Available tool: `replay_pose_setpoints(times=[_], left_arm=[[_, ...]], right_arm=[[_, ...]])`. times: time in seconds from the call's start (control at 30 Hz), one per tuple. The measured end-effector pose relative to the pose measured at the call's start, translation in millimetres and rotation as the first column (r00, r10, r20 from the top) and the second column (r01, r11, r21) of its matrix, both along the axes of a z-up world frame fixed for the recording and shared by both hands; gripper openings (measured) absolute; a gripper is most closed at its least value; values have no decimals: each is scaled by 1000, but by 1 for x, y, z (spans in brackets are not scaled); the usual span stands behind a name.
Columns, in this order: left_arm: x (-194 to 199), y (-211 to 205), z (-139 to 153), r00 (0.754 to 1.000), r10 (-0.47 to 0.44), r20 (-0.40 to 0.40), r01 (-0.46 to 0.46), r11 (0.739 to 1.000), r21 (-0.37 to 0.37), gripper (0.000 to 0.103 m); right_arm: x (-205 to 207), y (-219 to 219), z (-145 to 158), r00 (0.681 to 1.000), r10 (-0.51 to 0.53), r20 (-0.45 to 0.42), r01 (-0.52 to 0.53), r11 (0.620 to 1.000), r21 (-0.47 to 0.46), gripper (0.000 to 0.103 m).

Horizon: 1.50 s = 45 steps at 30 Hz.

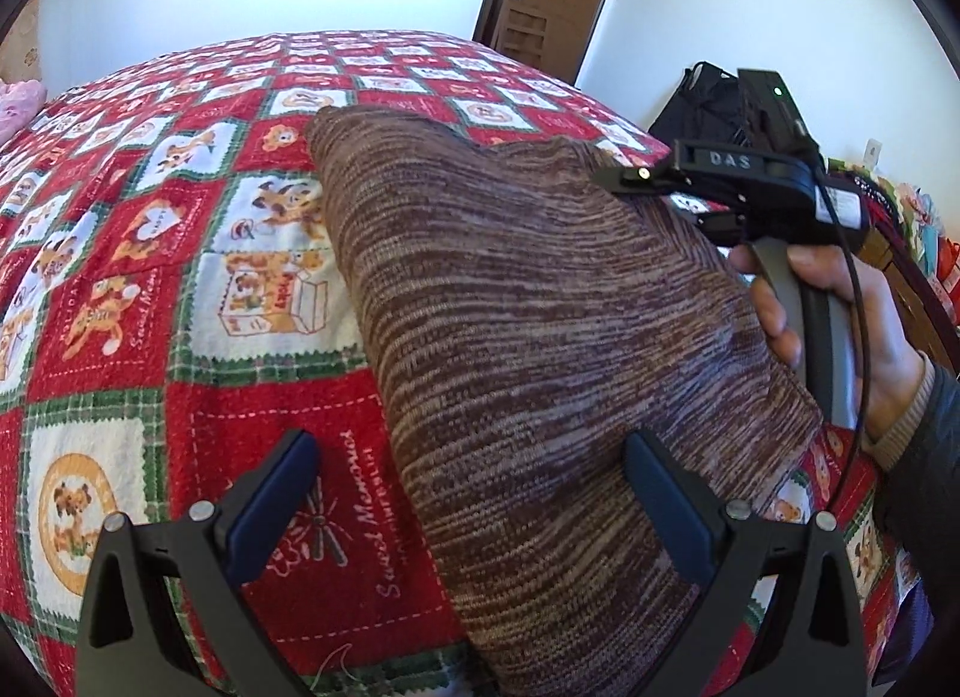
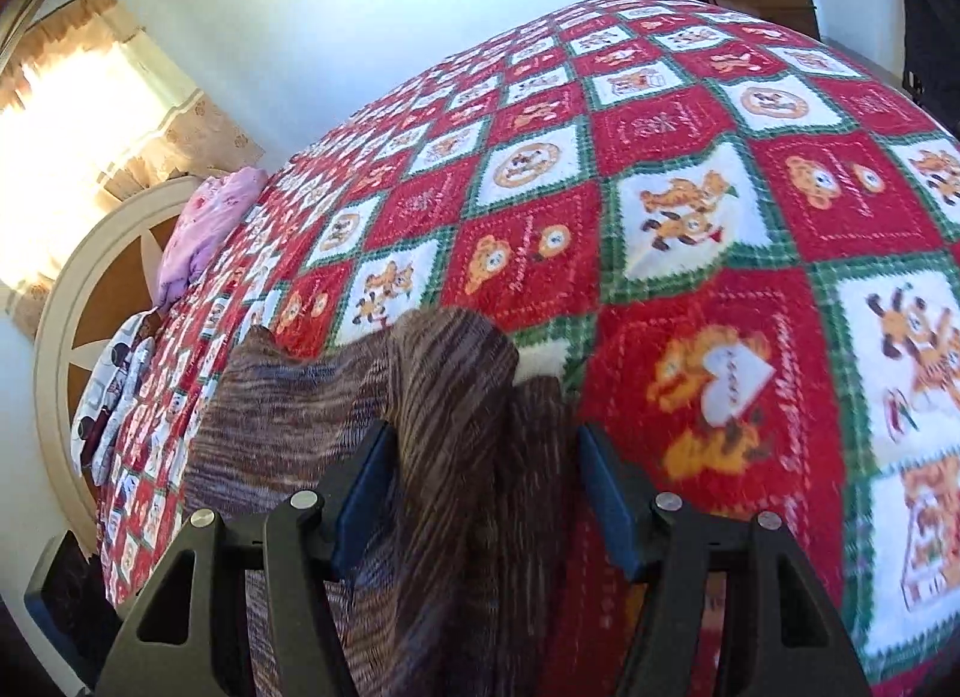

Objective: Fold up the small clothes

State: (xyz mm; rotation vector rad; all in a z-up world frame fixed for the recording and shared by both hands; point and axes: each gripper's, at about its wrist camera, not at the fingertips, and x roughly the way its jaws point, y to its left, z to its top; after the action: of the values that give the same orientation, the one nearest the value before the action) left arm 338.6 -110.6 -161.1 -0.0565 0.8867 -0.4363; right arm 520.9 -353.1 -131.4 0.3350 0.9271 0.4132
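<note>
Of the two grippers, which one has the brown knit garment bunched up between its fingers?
The right gripper: a raised fold of the brown knit garment stands between its open fingers. The left gripper only hovers over the garment's flat edge.

"DAS" in raised letters on black handheld right gripper (image 1: 729, 160); "Sweet Memories" stitched on red-and-white checked bear-print blanket (image 1: 384, 523).

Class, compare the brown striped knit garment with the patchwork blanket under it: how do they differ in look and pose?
1. The garment is streaky brown and tan knit; the blanket is red, white and green squares with cartoon animals.
2. The garment is folded, with a raised fold in the right wrist view; the blanket lies spread flat.
3. The garment covers a small patch; the blanket covers the whole bed.

Both are soft textiles.
</note>
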Motion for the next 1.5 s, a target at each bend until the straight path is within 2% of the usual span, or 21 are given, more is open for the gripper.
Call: replay_pose_setpoints(times=[0.13,0.2,0.27,0.3,0.33,0.4,0.43,0.57,0.8,1.0,1.2,1.5], left_arm=[[0,-2,0,1000,-5,1,5,1000,11,103],[-1,-2,1,1000,-11,8,11,1000,10,98],[-3,-3,2,1000,-22,18,22,1000,12,84],[-6,-5,3,999,-37,25,36,999,15,80],[-9,-7,4,998,-51,31,51,999,20,70],[-15,-11,7,996,-69,58,67,997,42,59],[-18,-12,9,995,-74,72,70,996,52,51],[-25,-10,16,993,-75,87,69,995,70,35],[-45,1,31,992,-77,98,69,995,78,29],[-68,13,44,988,-72,134,57,992,113,28],[-87,42,51,991,-21,132,7,994,108,28],[-115,81,65,983,50,178,-72,990,120,28]], right_arm=[[4,7,-3,999,47,-5,-47,998,38,37],[2,8,-4,999,53,-6,-52,998,39,31],[1,9,-3,999,51,-7,-50,998,33,22],[0,9,-3,999,51,-6,-50,998,33,20],[-2,11,-2,999,51,-4,-50,998,30,19],[-7,14,3,999,50,12,-50,999,19,18],[-10,14,5,999,48,22,-48,999,15,17],[-23,17,19,997,36,63,-37,999,29,16],[-49,29,45,993,50,110,-56,997,54,16],[-70,58,53,990,98,104,-103,994,48,16],[-85,88,56,984,143,104,-150,986,69,16],[-103,139,62,971,210,114,-221,971,91,15]])
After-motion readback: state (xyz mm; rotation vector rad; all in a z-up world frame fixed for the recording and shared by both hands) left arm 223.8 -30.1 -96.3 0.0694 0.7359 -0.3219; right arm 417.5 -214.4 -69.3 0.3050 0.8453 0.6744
